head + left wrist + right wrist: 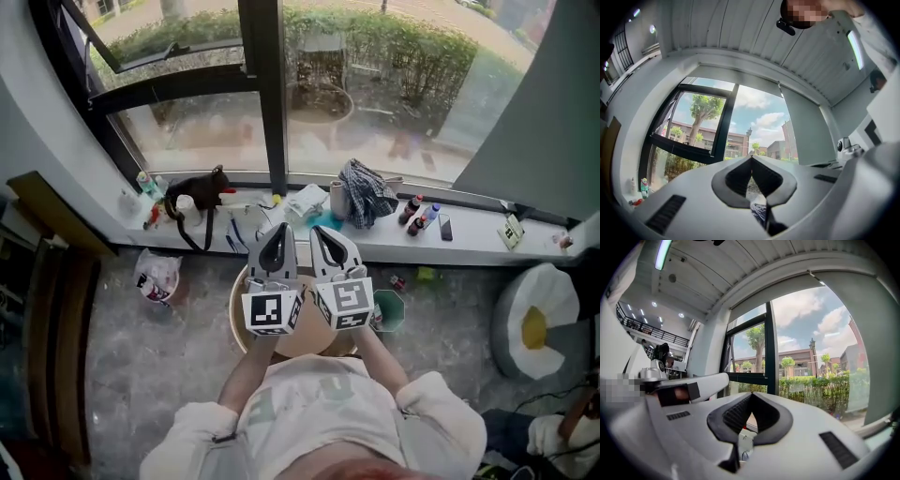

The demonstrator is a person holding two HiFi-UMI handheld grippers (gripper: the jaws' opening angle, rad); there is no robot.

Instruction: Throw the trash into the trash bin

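Both grippers are empty, the left gripper (pixel 277 234) and the right gripper (pixel 319 236) each with its jaws pressed together. The small green trash bin (pixel 387 312), open at the top, stands on the grey floor (pixel 141 356) just beside the round table (pixel 239 314), below the windowsill (pixel 469 246).

Daylight floods in through the window (pixel 375 94) ahead of your left hand-held gripper (pixel 276 232); both gripper views bow, darkening at edges.

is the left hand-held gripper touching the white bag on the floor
Apart. The head view shows the left hand-held gripper held up in front of the person, with a stretch of bare floor between it and the white bag.
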